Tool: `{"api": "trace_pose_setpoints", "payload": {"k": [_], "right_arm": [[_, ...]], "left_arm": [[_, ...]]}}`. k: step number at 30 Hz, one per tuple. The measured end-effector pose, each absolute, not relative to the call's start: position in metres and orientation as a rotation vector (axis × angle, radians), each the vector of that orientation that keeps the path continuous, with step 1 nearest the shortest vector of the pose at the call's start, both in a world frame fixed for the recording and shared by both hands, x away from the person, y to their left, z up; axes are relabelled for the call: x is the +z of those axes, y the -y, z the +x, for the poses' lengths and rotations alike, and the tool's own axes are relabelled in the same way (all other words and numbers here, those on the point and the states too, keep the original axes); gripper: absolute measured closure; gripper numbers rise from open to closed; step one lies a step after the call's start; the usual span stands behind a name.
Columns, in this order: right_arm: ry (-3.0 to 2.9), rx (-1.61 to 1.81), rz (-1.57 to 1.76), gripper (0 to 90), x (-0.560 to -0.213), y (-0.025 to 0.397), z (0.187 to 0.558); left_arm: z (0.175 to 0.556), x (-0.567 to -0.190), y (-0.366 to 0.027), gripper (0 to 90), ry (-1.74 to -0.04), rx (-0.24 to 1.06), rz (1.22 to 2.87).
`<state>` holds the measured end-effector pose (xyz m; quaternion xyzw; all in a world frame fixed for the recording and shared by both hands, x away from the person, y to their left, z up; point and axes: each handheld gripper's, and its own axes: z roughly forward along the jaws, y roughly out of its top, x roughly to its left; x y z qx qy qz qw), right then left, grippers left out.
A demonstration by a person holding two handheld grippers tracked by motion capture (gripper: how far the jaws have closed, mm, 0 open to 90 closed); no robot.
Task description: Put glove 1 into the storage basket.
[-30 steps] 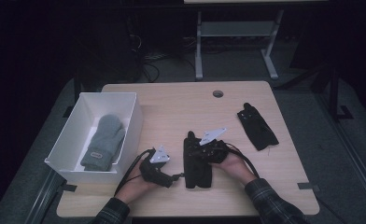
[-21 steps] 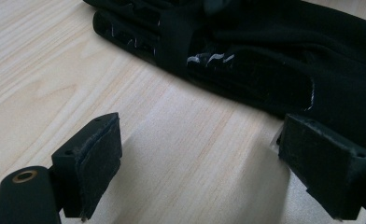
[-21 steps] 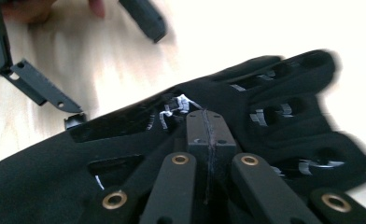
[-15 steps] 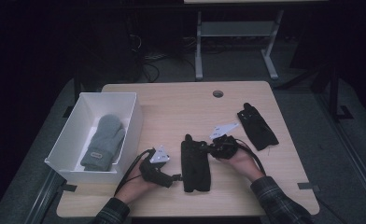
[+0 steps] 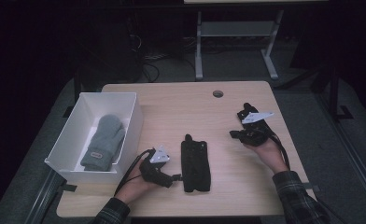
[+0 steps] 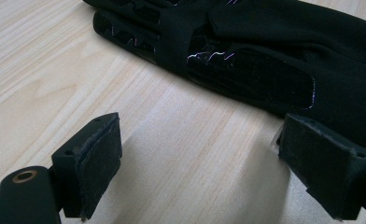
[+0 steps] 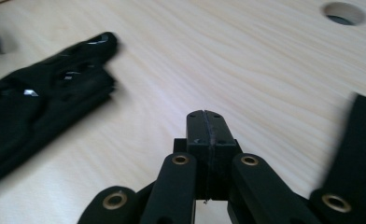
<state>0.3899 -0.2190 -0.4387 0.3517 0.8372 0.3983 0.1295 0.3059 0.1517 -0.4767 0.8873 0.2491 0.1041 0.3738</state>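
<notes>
A black glove lies flat at the middle of the wooden table. My left gripper rests open on the table right beside its cuff end, touching nothing. In the left gripper view the jaws stand wide apart with the glove just beyond them. My right gripper is shut and empty at the right, over a second black glove that the hand partly hides. The right gripper view has the shut jaws, the middle glove at left and the second glove at the right edge.
A white box holding a grey mitten sits on the table's left edge. A round cable hole lies near the far edge, and the right gripper view has the hole too. Bare wood stretches between the two black gloves.
My right gripper has moved away from the middle glove to the right, toward the second glove. The left gripper and the middle glove have stayed put.
</notes>
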Motion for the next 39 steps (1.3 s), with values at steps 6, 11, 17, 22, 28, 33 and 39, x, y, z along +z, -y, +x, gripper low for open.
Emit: {"api": "trace_pose_setpoints", "payload": {"k": [6,11,17,22,28,33,39], "right_arm": [[-2.367,1.121,1.107,90.0,-0.439,0.245,0.400],[-2.311,1.086,1.179,90.0,-0.441,0.266,0.409],[-2.255,1.033,1.252,90.0,-0.448,0.283,0.416],[-2.213,0.994,1.300,90.0,-0.452,0.298,0.419],[-2.173,0.984,1.347,90.0,-0.456,0.312,0.420],[-2.194,0.954,1.369,90.0,-0.463,0.314,0.421],[-2.224,0.931,1.381,90.0,-0.469,0.312,0.422]], "left_arm": [[0.306,-0.477,-0.152,12.6,-0.638,0.267,2.272],[0.306,-0.477,-0.152,12.6,-0.638,0.267,2.273],[0.306,-0.477,-0.152,12.9,-0.636,0.266,2.272],[0.305,-0.477,-0.152,12.9,-0.632,0.266,2.275],[0.305,-0.477,-0.152,12.9,-0.632,0.266,2.274],[0.305,-0.477,-0.152,12.9,-0.632,0.266,2.274],[0.305,-0.477,-0.152,12.9,-0.632,0.266,2.274]]}}
